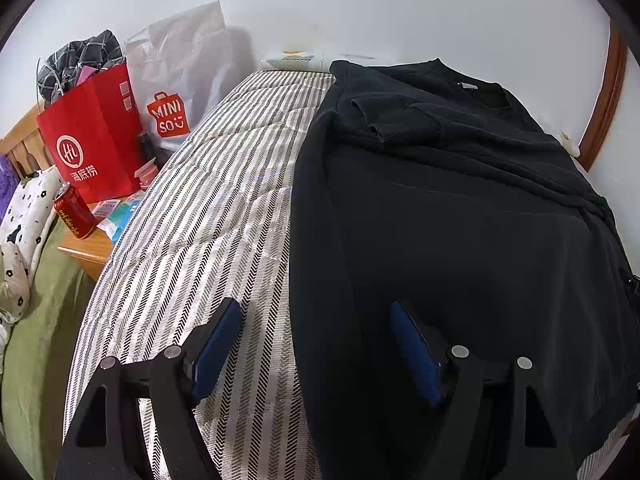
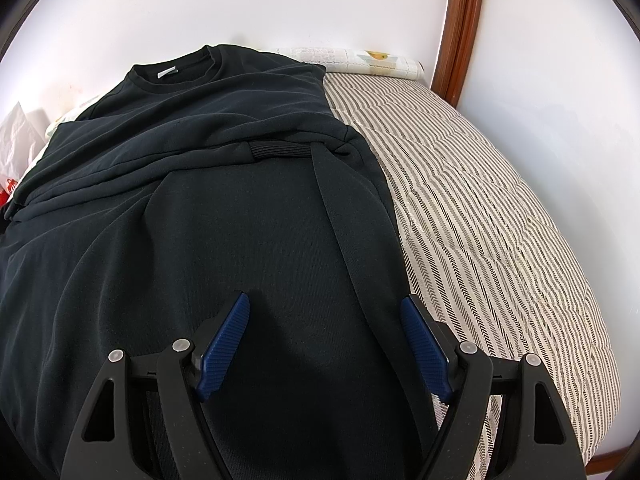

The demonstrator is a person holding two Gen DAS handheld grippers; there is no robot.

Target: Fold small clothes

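A black sweatshirt (image 1: 460, 220) lies on the striped bed cover (image 1: 224, 208), collar toward the wall, both sleeves folded in across the body. My left gripper (image 1: 316, 312) stands open above the garment's near left edge, one blue pad over the stripes, the other over black cloth. In the right wrist view the same sweatshirt (image 2: 208, 184) fills the left and middle, a ribbed cuff across its chest. My right gripper (image 2: 326, 304) hovers open over its lower right part, nothing between the pads.
A red paper bag (image 1: 96, 140), a white shopping bag (image 1: 180, 80) and a red can (image 1: 74, 210) stand on a wooden nightstand (image 1: 86, 250) left of the bed. Green bedding (image 1: 36, 340) lies lower left. A wooden frame (image 2: 460, 28) rises at the wall. Bare striped cover (image 2: 500, 208) lies right.
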